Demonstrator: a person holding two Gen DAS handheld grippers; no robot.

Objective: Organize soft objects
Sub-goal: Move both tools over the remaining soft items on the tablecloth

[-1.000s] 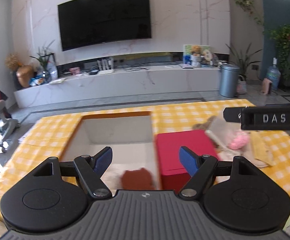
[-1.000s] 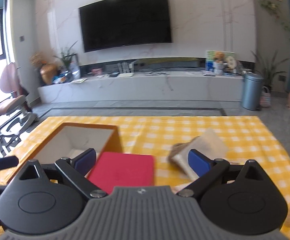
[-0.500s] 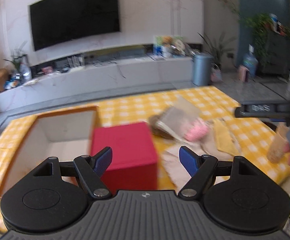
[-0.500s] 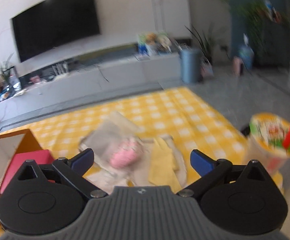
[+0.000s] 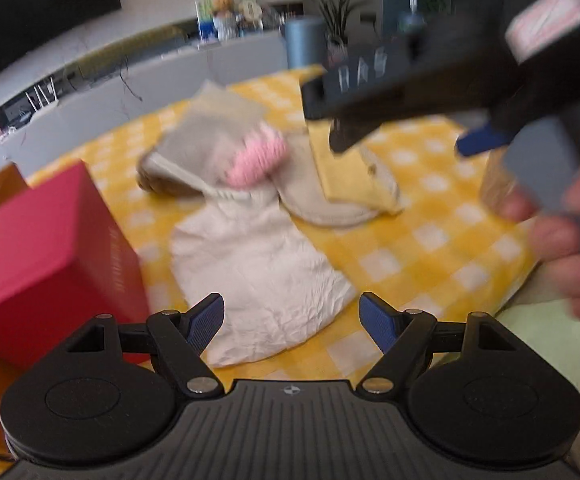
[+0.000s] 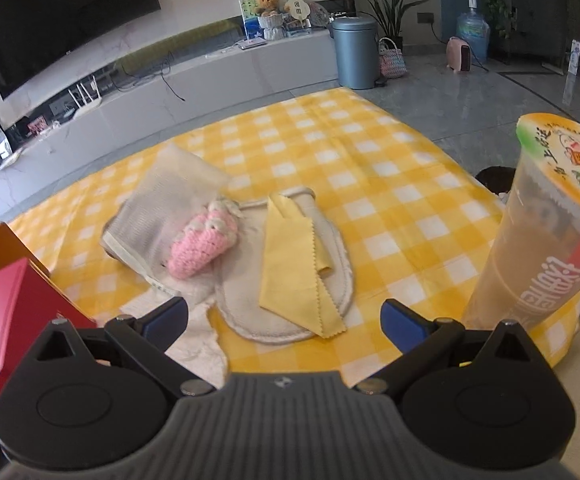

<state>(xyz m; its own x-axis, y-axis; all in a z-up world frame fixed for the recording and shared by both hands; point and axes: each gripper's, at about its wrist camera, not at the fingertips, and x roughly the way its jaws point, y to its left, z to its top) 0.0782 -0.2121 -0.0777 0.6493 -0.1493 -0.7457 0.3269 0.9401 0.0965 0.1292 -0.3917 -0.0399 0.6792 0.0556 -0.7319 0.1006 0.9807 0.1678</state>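
A pile of soft things lies on the yellow checked tablecloth (image 6: 370, 168): a pink crocheted toy (image 6: 199, 246) on a grey mesh pouch (image 6: 165, 204), a yellow cloth (image 6: 294, 268) on a round beige pad (image 6: 285, 320), and a crumpled white cloth (image 5: 257, 276). My left gripper (image 5: 292, 320) is open and empty just above the white cloth. My right gripper (image 6: 283, 316) is open and empty over the near edge of the beige pad. The toy (image 5: 255, 158) and yellow cloth (image 5: 350, 168) also show in the left wrist view, as does the right gripper's body (image 5: 430, 76).
A red box (image 5: 45, 252) stands left of the pile, with an orange cardboard box (image 6: 5, 240) behind it. A tall sealed drink cup (image 6: 538, 240) stands at the table's right edge. The table's front edge is near both grippers.
Both grippers have swung right, from the cardboard box and red box to the soft pile, and dropped closer to the table. Both stay open.
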